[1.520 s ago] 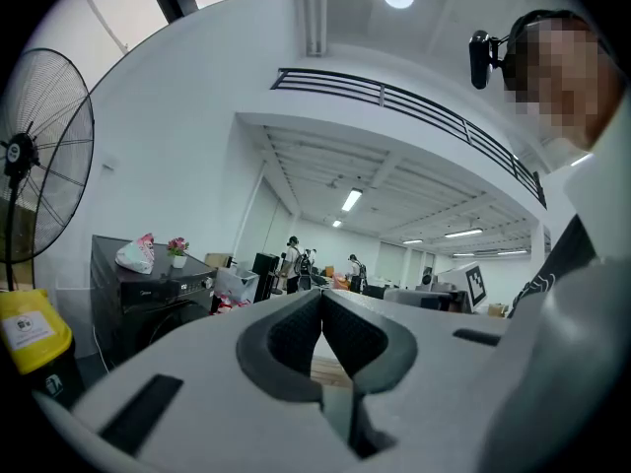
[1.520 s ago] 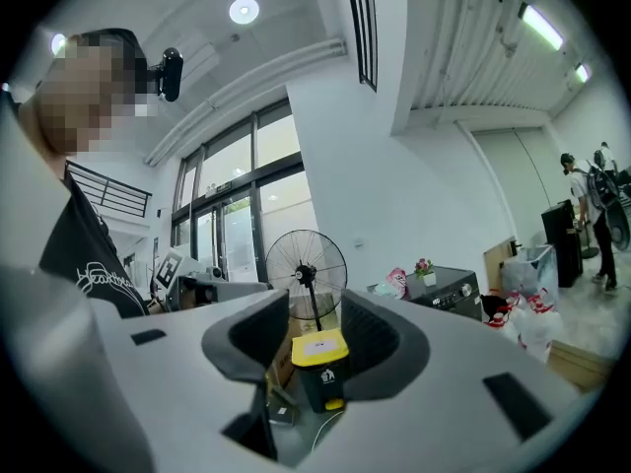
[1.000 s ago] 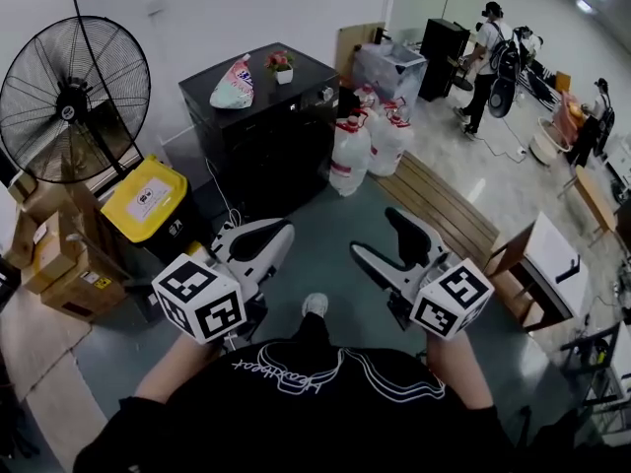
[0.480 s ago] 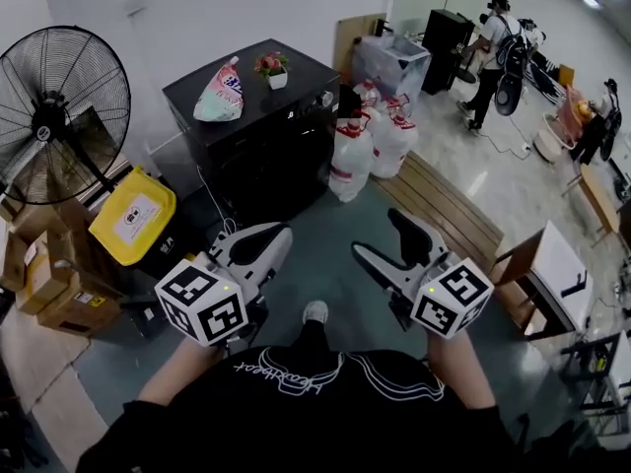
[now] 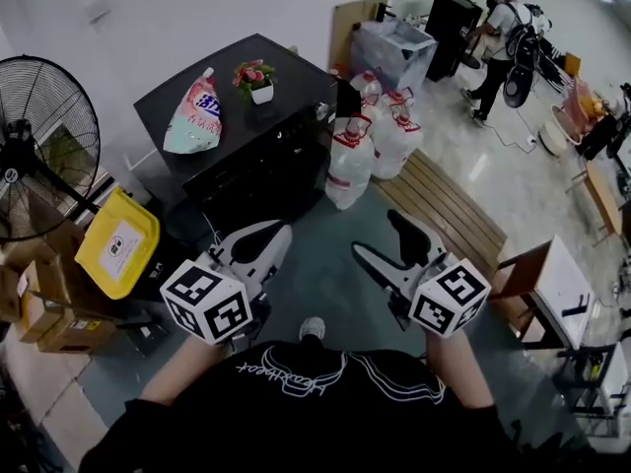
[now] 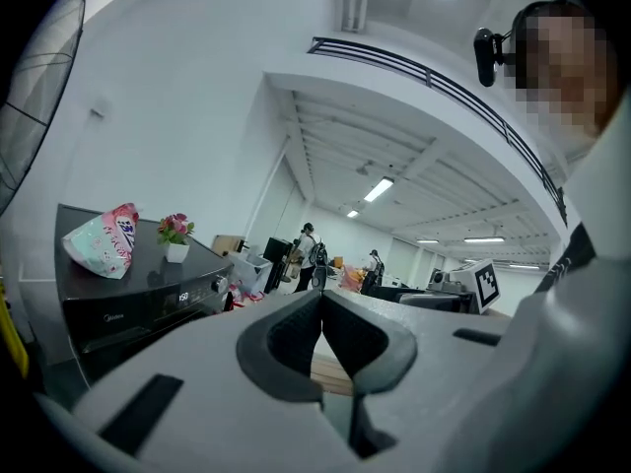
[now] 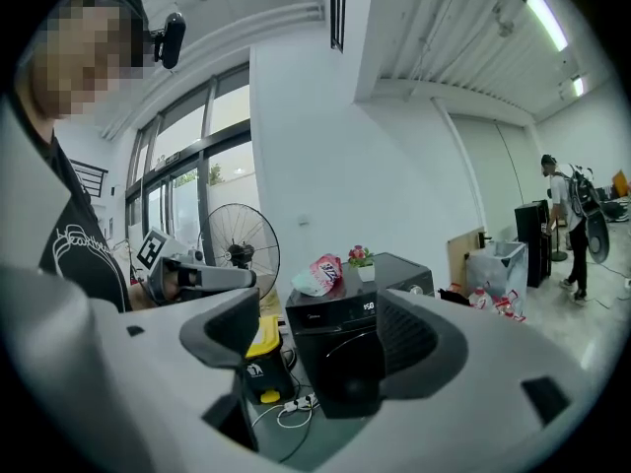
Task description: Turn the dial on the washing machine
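The black washing machine (image 5: 246, 141) stands against the white wall ahead of me, with a pink detergent bag (image 5: 192, 101) and a small flower pot (image 5: 258, 79) on its lid. Its dial (image 6: 219, 284) shows at the right end of the control panel in the left gripper view. Both grippers hang in the air short of the machine, touching nothing. My left gripper (image 5: 268, 236) is shut with its pads together and nothing between them. My right gripper (image 5: 377, 235) is open and empty, and the machine's front (image 7: 345, 348) shows through its gap.
A large floor fan (image 5: 39, 146), a yellow-lidded bin (image 5: 116, 239) and cardboard boxes (image 5: 44, 313) stand left of the machine. Big water bottles (image 5: 370, 141) and a wooden bench (image 5: 444, 205) are to its right. A low table (image 5: 552, 274) is at the right. People stand far back (image 5: 503, 28).
The machine, fan and bin have slid down and left in the head view and look nearer. Both grippers hold the same pose, left shut and right open.
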A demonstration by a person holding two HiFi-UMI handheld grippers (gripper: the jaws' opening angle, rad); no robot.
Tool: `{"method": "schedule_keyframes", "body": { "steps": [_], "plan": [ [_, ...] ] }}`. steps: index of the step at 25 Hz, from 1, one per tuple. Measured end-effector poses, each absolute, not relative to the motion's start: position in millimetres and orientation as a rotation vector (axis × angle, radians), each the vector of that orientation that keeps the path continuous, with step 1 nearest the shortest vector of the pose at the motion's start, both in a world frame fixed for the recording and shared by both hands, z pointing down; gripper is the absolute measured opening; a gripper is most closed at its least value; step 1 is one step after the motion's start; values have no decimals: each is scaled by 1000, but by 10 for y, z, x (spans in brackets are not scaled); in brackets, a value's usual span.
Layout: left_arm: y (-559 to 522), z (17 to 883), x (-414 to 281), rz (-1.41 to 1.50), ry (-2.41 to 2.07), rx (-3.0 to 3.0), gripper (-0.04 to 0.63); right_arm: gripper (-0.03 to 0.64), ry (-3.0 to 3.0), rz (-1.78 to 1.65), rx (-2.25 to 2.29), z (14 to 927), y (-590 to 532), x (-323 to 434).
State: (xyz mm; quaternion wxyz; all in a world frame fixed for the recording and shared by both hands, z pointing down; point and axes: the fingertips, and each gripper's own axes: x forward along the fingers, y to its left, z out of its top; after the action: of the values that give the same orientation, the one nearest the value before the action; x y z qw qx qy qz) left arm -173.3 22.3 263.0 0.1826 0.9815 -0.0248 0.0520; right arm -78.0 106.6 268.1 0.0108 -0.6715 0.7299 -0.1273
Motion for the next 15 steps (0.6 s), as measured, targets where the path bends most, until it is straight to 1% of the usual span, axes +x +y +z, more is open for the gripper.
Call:
{"method": "schedule_keyframes", "body": {
  "steps": [7,15],
  "plan": [
    [-409,2868,-1142,162,-88,2758,5,364,2263,-430,-2163,2872,548,-176],
    [-734,3147,-805,178,-133,2750,6,357,2260,-443,-2182,3090,237,170]
  ]
}}
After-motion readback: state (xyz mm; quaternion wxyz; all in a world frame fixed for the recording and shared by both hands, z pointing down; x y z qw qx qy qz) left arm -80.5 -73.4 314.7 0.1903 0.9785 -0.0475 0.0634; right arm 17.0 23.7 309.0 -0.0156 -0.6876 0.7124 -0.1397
